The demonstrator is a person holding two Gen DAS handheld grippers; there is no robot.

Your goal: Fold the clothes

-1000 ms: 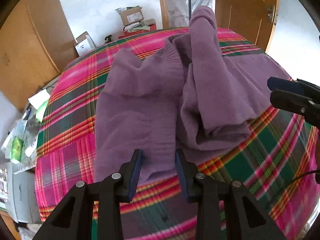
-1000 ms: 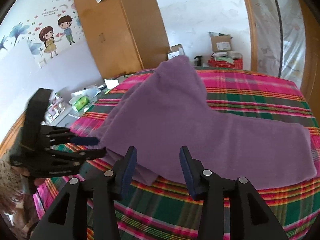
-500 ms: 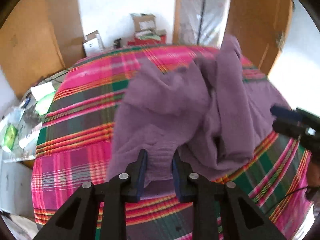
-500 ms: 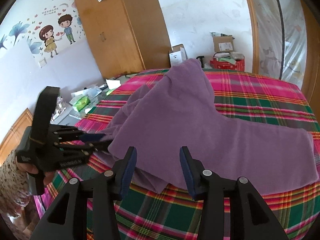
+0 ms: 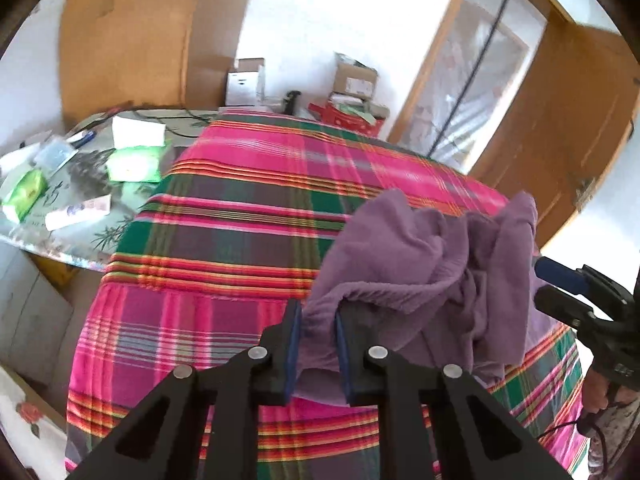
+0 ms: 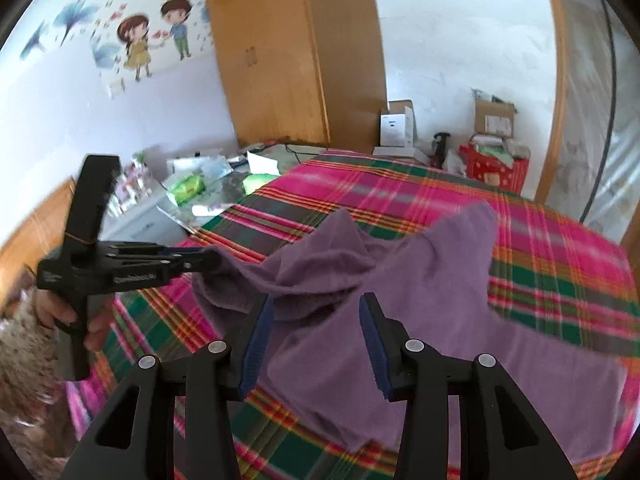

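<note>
A purple garment (image 5: 420,264) lies bunched on a bed with a pink, green and red plaid cover (image 5: 240,220). My left gripper (image 5: 318,344) is shut on the garment's near edge, and a fold of cloth fills the narrow gap between its blue pads. In the right wrist view the left gripper (image 6: 208,258) holds that edge lifted off the bed, and the garment (image 6: 400,340) slopes down from it. My right gripper (image 6: 316,340) hangs open just above the cloth with nothing clamped. It also shows at the right edge of the left wrist view, as the right gripper (image 5: 540,282).
A low side table (image 5: 60,184) with packets and papers stands by the bed's left side. A wooden wardrobe (image 6: 280,60) rises behind it. Cardboard boxes (image 5: 352,80) and a red box sit on the floor past the bed. A wooden door (image 5: 560,120) is at the right.
My left gripper closed on the garment's near edge and lifted it, pulling the cloth into a bunch. The right gripper stayed open, drawing closer over the garment.
</note>
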